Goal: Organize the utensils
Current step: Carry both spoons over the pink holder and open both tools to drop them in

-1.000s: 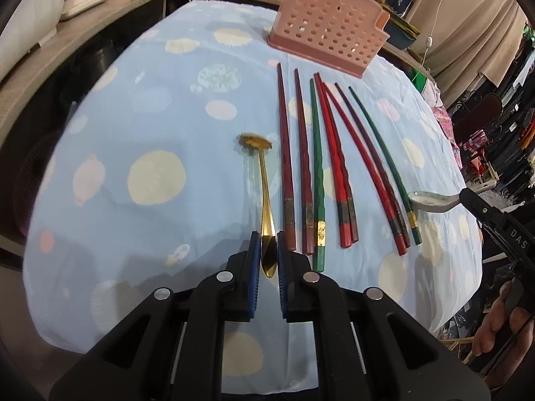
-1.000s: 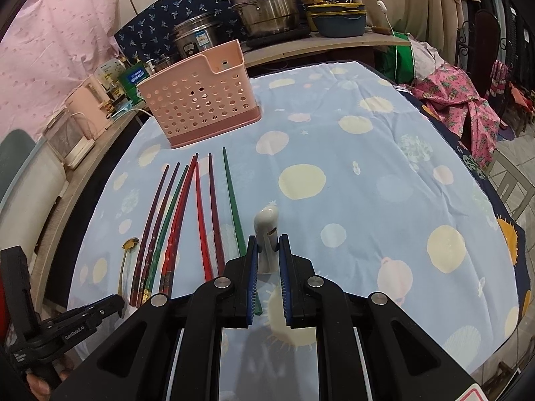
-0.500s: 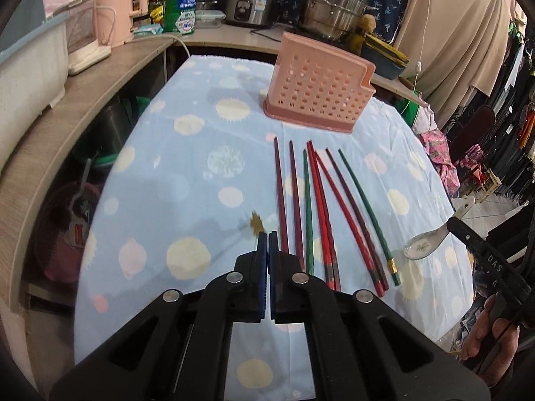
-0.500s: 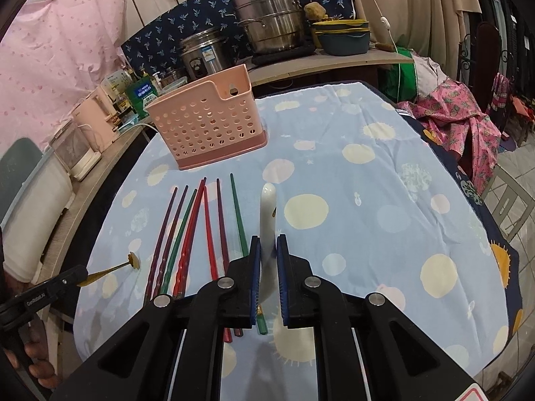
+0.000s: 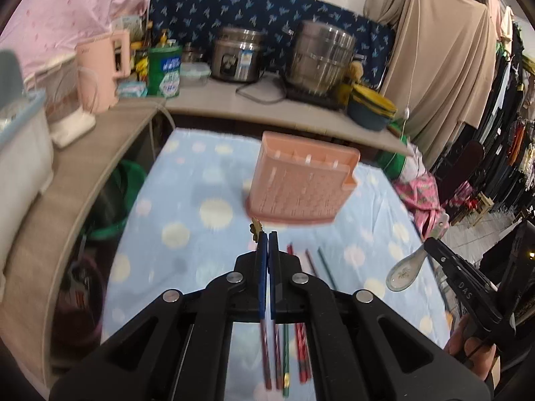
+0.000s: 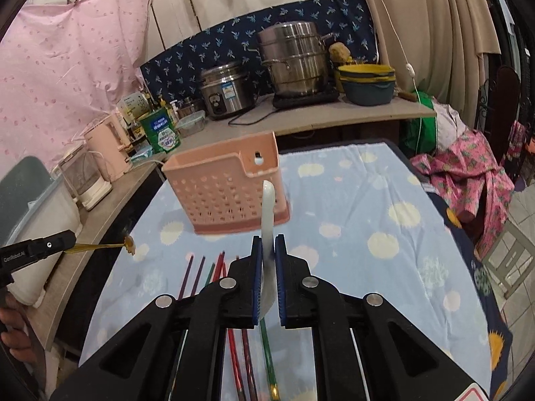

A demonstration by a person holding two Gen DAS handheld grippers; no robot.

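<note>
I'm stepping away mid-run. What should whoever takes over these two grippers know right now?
Left gripper: shut on the gold spoon, off the table.
Right gripper: shut on the white ceramic spoon, also in the air.
Pink utensil basket stands ahead on the tablecloth; nothing visible in it.
Chopsticks lie below on the cloth.
Done: both spoons picked up.
Left: drop spoons in basket, then chopsticks.

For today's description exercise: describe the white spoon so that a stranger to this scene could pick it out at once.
Start at the blue spotted table with the pink basket. In front of the basket, above the chopsticks, the right tongs grip a white spoon, handle up. The other lifted spoon is thin and gold; this one is thick, glossy and white.
</note>
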